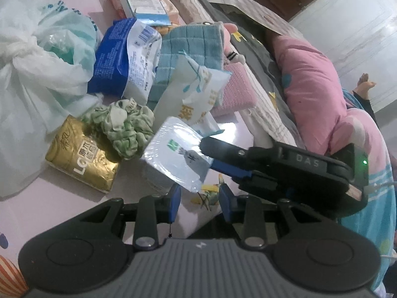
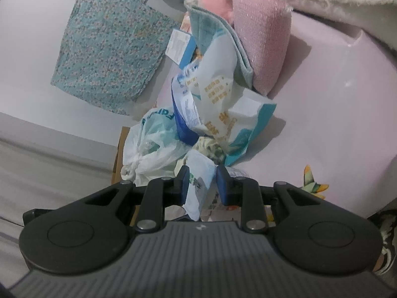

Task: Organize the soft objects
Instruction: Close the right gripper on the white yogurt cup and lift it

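Reading "LO" on gold tissue pack [image 1: 83, 154].

The left wrist view looks forward and down across the pink sheet [image 1: 74, 198] from just behind the left gripper [image 1: 199, 202], close to the heap of packets. The clear tissue pack [image 1: 173, 154] lies just ahead of its fingers, and the right gripper [image 1: 211, 154] enters from the right. The right wrist view is rolled sideways, so the wall and a patterned cloth [image 2: 106, 54] fill its left. It sits closer, the tissue pack [image 2: 198, 188] between its fingers. Both views share that pack, the teal towel [image 1: 188, 47] [image 2: 213, 29] beyond it and the white bag [image 1: 37, 74] [image 2: 153, 146].
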Demonstrator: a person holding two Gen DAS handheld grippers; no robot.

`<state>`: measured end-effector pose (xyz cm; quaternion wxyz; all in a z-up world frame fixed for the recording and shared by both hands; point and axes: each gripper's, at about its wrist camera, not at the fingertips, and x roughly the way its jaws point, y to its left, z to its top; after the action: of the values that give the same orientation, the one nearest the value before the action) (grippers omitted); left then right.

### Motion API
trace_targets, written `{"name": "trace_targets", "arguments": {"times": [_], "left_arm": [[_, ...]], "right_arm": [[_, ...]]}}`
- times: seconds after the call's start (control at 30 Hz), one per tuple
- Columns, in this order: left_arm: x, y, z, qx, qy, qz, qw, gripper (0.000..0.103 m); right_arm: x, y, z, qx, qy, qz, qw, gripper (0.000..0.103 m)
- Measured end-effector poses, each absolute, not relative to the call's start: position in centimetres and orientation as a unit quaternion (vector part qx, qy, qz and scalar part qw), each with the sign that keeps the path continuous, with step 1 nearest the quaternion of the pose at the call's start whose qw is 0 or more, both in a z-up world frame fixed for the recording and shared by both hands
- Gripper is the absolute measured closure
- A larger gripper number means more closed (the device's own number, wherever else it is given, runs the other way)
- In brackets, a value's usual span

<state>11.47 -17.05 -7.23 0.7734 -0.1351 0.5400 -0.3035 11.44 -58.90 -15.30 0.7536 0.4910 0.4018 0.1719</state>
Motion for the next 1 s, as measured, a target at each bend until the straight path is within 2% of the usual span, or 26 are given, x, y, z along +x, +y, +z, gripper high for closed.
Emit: {"name": "trace_targets", "arguments": {"times": [0.43, 0.6, 0.73, 0.8, 0.9, 1.0], "left_arm": [[11.6, -17.1, -7.0, -0.128, 0.532, -0.297, 0.783, 0.069], [11.6, -17.1, -7.0, -0.122, 0.527, -0.295, 0.787, 0.069], [11.6, -17.1, -7.0, -0.120, 0.525, -0.296, 0.789, 0.063], [11.6, -17.2, -7.0, -0.117, 0.523, -0.295, 0.791, 0.063], [11.6, -17.1, -6.8, -0.111, 0.519, -0.292, 0.796, 0.060], [11.5, -17.0, -6.5, -0.101, 0.511, -0.289, 0.803, 0.051]], "right_arm": [[10.9, -59.0, -15.5, 0.485, 0.396, 0.156, 0.764, 0.079], [10.5, -59.8, -15.6, 0.490, 0.383, 0.147, 0.769, 0.072], [10.0, -60.6, -15.7, 0.495, 0.373, 0.140, 0.772, 0.068], [9.8, -60.9, -15.7, 0.496, 0.372, 0.138, 0.772, 0.062], [9.5, -61.0, -16.0, 0.497, 0.373, 0.139, 0.771, 0.060], [9.5, -60.8, -16.2, 0.504, 0.373, 0.145, 0.766, 0.059]]}}
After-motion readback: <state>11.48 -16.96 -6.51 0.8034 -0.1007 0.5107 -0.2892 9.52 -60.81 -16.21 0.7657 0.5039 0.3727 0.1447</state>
